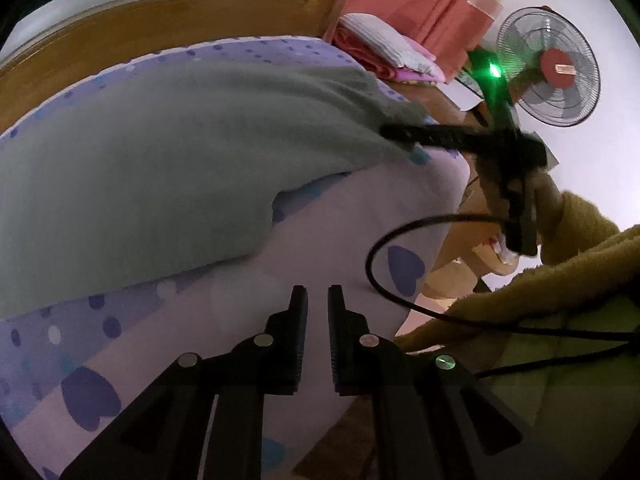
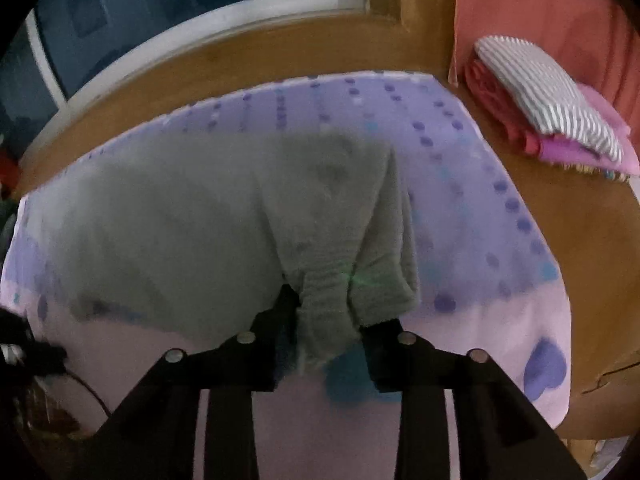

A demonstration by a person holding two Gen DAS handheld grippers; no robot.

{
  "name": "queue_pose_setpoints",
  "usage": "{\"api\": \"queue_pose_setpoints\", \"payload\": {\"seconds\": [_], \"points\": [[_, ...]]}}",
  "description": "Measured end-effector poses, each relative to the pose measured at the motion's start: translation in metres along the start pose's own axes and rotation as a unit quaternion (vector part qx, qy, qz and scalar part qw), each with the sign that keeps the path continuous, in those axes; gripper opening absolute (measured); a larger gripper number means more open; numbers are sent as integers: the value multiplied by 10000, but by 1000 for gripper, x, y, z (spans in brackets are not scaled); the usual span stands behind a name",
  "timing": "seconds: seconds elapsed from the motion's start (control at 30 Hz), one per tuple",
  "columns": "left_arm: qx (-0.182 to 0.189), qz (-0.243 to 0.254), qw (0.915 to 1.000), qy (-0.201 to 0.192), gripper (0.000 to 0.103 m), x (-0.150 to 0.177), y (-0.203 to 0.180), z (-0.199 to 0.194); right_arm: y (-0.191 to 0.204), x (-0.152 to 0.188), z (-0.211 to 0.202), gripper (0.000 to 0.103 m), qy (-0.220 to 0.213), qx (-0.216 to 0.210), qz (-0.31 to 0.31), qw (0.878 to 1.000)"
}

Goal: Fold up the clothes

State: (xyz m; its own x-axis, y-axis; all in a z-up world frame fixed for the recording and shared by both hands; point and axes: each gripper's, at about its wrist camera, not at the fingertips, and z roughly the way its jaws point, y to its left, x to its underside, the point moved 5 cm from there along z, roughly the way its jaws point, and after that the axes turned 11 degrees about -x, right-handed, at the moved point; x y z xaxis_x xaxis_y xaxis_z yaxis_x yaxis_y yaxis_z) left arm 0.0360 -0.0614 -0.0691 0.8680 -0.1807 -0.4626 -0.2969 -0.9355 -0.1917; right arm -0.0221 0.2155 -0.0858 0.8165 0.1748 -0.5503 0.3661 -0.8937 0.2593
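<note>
My landmark is the sheet point(image 2: 460, 184), lilac with purple dots and hearts, spread over a wooden surface point(image 2: 256, 60). The grey garment point(image 2: 192, 220) I am folding lies on the sheet, covering most of its middle and far part, with bare sheet on the near side. My right gripper point(image 2: 324, 320) sits at the garment's near right corner, where a bunched fold of grey knit passes between its fingers point(image 2: 280, 320) and hangs a little toward me; the jaws pinch that fold. In the left wrist view the same gripper shows at the sheet's right edge, its black fingers lying against the garment's corner, with a hand point(image 1: 544, 188) in a mustard sleeve point(image 1: 580, 240) behind it and a black cable point(image 1: 384, 240) looping over the sheet. My left gripper point(image 1: 318, 296) hangs over bare sheet on the near side, clear of the garment, its jaws drawn almost together with only a narrow gap and nothing between them. Beyond the sheet's far right corner lies a stack of folded clothes point(image 2: 548, 108), striped on top, pink and red below. A fan point(image 1: 556, 68) stands further right.
</note>
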Motion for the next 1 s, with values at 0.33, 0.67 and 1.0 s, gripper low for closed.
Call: {"api": "queue_pose_setpoints", "payload": {"seconds": [0.33,0.67,1.0], "points": [[-700,-82,9971,-281,17,-46,13,15,-52,-50,-28,59,-281,-755,651,9946],[-806,-418,9958,-74,18,-59,17,47,-20,-90,43,24,56,-713,-402,9966],[-826,-559,9950,-98,22,-57,15,50,-40,-99,81,48,29,64,-652,9978]]}}
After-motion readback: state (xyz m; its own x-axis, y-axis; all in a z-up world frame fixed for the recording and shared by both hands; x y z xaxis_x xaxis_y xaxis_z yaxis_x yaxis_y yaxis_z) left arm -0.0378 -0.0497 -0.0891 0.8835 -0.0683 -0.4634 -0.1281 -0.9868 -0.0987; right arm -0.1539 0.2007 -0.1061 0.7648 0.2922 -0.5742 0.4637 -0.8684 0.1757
